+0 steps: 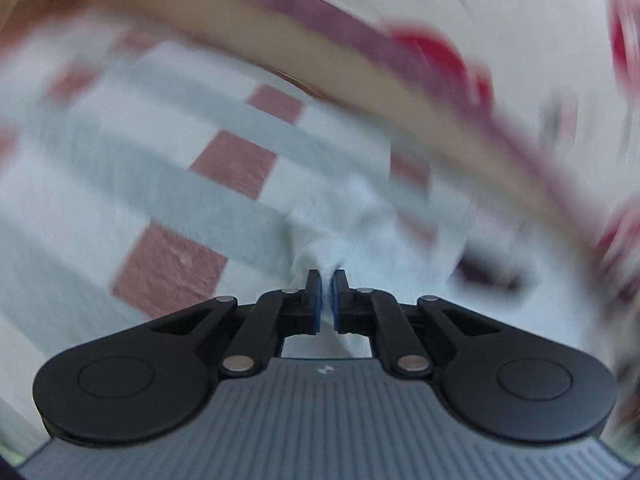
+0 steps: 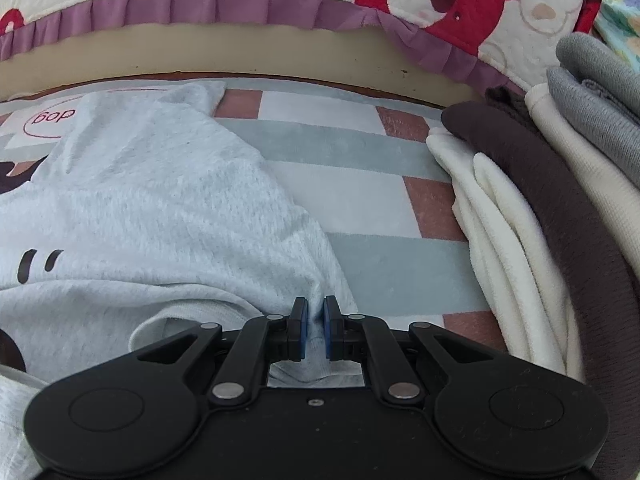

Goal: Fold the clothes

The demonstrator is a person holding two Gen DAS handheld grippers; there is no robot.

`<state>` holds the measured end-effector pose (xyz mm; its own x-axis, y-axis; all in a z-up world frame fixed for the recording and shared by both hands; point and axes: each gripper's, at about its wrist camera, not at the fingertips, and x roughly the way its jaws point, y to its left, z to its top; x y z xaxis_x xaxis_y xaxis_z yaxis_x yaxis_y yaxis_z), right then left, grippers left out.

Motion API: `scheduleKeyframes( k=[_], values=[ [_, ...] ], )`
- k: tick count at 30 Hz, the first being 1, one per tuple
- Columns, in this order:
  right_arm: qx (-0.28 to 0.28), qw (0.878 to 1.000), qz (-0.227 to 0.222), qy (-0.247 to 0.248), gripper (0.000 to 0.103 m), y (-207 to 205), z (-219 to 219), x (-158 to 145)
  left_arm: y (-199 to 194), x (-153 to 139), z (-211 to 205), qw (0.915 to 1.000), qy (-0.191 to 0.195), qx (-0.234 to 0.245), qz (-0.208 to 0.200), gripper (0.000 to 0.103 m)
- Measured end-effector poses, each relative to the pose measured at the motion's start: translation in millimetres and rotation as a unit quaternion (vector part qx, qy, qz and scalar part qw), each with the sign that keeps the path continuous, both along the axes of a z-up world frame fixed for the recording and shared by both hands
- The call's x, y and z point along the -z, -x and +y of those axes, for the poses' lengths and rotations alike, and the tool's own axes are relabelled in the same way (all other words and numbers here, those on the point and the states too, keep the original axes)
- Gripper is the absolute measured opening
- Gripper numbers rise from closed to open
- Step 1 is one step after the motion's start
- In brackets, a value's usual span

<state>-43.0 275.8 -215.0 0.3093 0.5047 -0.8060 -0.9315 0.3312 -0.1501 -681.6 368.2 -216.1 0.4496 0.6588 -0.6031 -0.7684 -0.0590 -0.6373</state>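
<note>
A light grey fleece garment (image 2: 160, 208) with a dark printed cartoon face lies on a checked mat (image 2: 360, 196) in the right wrist view. My right gripper (image 2: 315, 310) is shut on a fold of this garment at its near right edge. In the left wrist view, which is heavily blurred, my left gripper (image 1: 327, 284) is shut on a bunched piece of the same pale grey garment (image 1: 360, 216), held above the mat (image 1: 224, 168).
A stack of folded clothes (image 2: 560, 184) in cream, dark brown and grey stands at the right. A bed edge with a purple frilled, red-bear quilt (image 2: 400, 4) runs across the back, seen also in the left wrist view (image 1: 360, 40).
</note>
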Motion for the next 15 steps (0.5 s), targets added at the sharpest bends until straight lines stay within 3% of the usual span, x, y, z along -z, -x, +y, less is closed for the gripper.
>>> scheduleKeyframes(
  k=[2, 3, 4, 5, 8, 9, 10, 12, 15],
  values=[
    [-0.001, 1.000, 0.000, 0.001, 0.009, 0, 1, 0, 31, 20, -5, 0.9902, 0.024, -0.051, -0.127, 0.003],
    [-0.001, 1.000, 0.000, 0.002, 0.009, 0, 1, 0, 40, 31, -7, 0.9826, 0.042, -0.068, -0.168, 0.003],
    [-0.001, 1.000, 0.000, 0.002, 0.009, 0, 1, 0, 42, 38, -8, 0.9801, 0.062, -0.071, -0.175, 0.003],
    [-0.002, 1.000, -0.001, 0.003, 0.009, 0, 0, 0, 38, 40, -8, 0.9829, 0.077, -0.063, -0.155, 0.003],
    [-0.003, 1.000, -0.003, 0.004, 0.009, 1, 0, 0, 14, 31, -6, 0.9946, 0.091, -0.034, -0.037, 0.008],
    [-0.004, 1.000, -0.003, 0.004, 0.009, 1, 0, 0, 7, 27, -5, 0.9954, 0.091, -0.029, 0.003, 0.011],
    [-0.004, 1.000, -0.004, 0.004, 0.009, 1, -1, 0, 1, 23, -5, 0.9953, 0.089, -0.025, 0.029, 0.023],
    [-0.005, 1.000, -0.005, 0.005, 0.009, 2, -1, 0, 0, 17, -7, 0.9956, 0.077, -0.033, 0.042, 0.043],
    [-0.006, 1.000, -0.006, 0.006, 0.009, 2, -2, 0, 0, 11, -8, 0.9958, 0.063, -0.042, 0.051, 0.051]
  ],
)
